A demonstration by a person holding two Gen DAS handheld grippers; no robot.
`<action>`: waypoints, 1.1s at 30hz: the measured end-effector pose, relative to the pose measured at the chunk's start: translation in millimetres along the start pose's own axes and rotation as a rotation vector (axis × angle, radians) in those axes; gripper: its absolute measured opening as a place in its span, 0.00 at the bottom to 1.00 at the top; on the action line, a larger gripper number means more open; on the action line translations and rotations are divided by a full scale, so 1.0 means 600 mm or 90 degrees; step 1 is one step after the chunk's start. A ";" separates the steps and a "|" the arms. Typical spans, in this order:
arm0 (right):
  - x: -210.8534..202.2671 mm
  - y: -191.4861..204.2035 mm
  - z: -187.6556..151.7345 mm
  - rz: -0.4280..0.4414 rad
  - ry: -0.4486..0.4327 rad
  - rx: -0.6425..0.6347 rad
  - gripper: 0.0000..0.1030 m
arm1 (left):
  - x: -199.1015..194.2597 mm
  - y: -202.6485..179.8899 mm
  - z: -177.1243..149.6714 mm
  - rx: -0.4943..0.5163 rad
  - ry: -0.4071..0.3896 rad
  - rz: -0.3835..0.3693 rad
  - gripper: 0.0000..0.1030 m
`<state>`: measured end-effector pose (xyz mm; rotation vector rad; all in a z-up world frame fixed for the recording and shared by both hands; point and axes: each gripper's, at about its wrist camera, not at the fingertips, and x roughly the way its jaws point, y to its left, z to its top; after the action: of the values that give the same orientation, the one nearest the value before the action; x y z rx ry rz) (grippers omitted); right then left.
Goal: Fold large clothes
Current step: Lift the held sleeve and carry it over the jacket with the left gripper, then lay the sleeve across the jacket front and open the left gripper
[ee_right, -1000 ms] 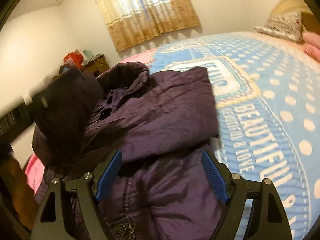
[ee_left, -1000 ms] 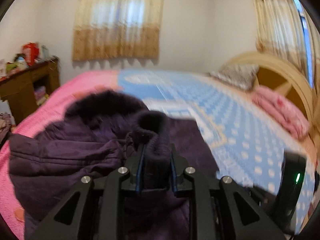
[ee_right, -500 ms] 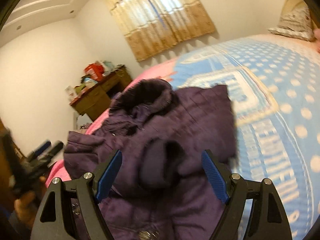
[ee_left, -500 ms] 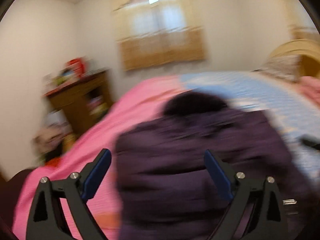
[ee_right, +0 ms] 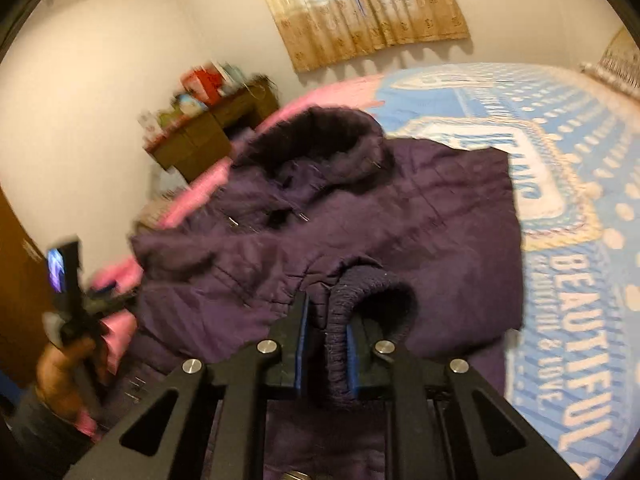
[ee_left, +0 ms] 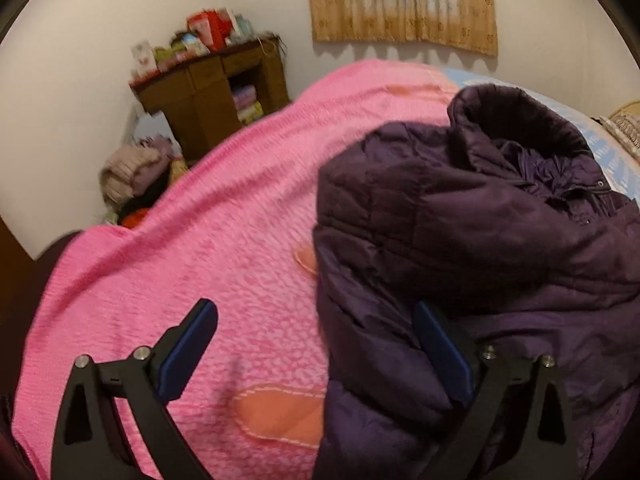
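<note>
A dark purple quilted puffer jacket [ee_right: 360, 216] is lying crumpled across a bed, its dark furry hood [ee_right: 316, 132] pointing toward 12 o'clock and the far wall. The jacket is straddling two covers: a pink textured blanket [ee_left: 208, 264] at its 9 o'clock side and a blue bedspread with cream dots and lettering [ee_right: 580, 272] at its 3 o'clock side.

In the right wrist view, the right tool [ee_right: 324, 344] is pinching the jacket's dark ribbed knit sleeve cuff [ee_right: 360, 304], its blue-padded fingers [ee_right: 301, 344] pressing together on the fabric, and the cuff is bulging above them toward 12 o'clock. At 9 o'clock in that view, the person's left hand [ee_right: 64, 364] is gripping the other tool's handle, though this area is blurred and detail is hard to make out.

In the left wrist view, the left tool [ee_left: 316, 356] is spreading wide and holding nothing. Its left finger is hanging over the pink blanket; its right finger is lying against the jacket's edge at 4 o'clock.

A brown wooden cabinet [ee_left: 216, 96] cluttered with colourful items is standing against the wall at 11 o'clock, and a beige patterned curtain [ee_left: 404, 4] is hanging at 12 o'clock. A pile of clothes [ee_left: 136, 172] is sitting on the floor at 9 o'clock.
</note>
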<state>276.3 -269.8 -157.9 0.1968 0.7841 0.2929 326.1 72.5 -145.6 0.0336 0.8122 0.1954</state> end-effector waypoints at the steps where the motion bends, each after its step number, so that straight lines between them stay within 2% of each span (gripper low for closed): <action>1: 0.006 -0.008 -0.012 -0.015 0.008 0.001 0.14 | -0.005 0.007 0.000 -0.015 0.000 -0.016 0.98; 3: 0.001 -0.027 -0.019 -0.013 0.011 0.023 0.14 | -0.026 0.019 0.000 -0.036 -0.021 -0.038 0.98; 7: -0.018 -0.018 -0.013 -0.045 0.010 -0.006 0.15 | -0.086 0.045 0.006 -0.066 -0.091 -0.024 0.98; 9: -0.033 -0.009 -0.008 -0.091 0.001 -0.016 0.15 | -0.101 0.049 0.020 -0.069 -0.110 -0.015 0.98; 11: -0.055 0.005 0.002 -0.148 -0.031 -0.027 0.19 | -0.108 0.042 0.037 -0.059 -0.121 -0.024 0.98; 12: -0.070 0.013 0.009 -0.158 -0.050 -0.035 0.22 | -0.103 0.038 0.044 -0.053 -0.122 -0.025 0.98; 13: -0.079 0.023 0.015 -0.154 -0.067 -0.041 0.27 | -0.100 0.024 0.049 -0.042 -0.123 -0.025 0.98; 14: -0.087 0.037 0.023 -0.126 -0.085 -0.051 0.29 | -0.091 0.015 0.055 -0.031 -0.121 -0.028 0.98; 16: -0.081 0.070 0.036 -0.037 -0.095 -0.087 0.30 | -0.069 -0.010 0.059 -0.009 -0.109 -0.040 0.98; 18: -0.055 0.093 0.043 0.021 -0.070 -0.122 0.30 | -0.044 -0.040 0.063 0.013 -0.087 -0.045 0.98; 19: -0.031 0.102 0.046 0.031 -0.047 -0.138 0.30 | -0.036 -0.048 0.064 0.021 -0.081 -0.037 0.99; 21: 0.009 0.105 0.047 0.019 -0.011 -0.147 0.30 | -0.009 -0.065 0.061 0.033 -0.052 -0.007 0.99; 24: 0.061 0.084 0.035 0.002 0.042 -0.137 0.30 | 0.023 -0.074 0.054 0.039 -0.021 -0.015 0.99; 26: 0.081 0.066 0.020 0.012 0.066 -0.120 0.30 | 0.034 -0.085 0.049 0.059 -0.017 -0.016 1.00; 30: 0.084 0.054 0.004 0.010 0.075 -0.128 0.30 | 0.055 -0.108 0.036 0.101 -0.007 -0.006 1.00; 33: 0.092 0.056 -0.002 -0.001 0.079 -0.141 0.29 | 0.076 -0.111 0.029 0.106 0.017 -0.018 1.00</action>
<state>306.3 -219.7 -186.2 -0.0304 0.8678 0.3902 380.3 16.5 -173.4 0.1757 0.8531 0.1013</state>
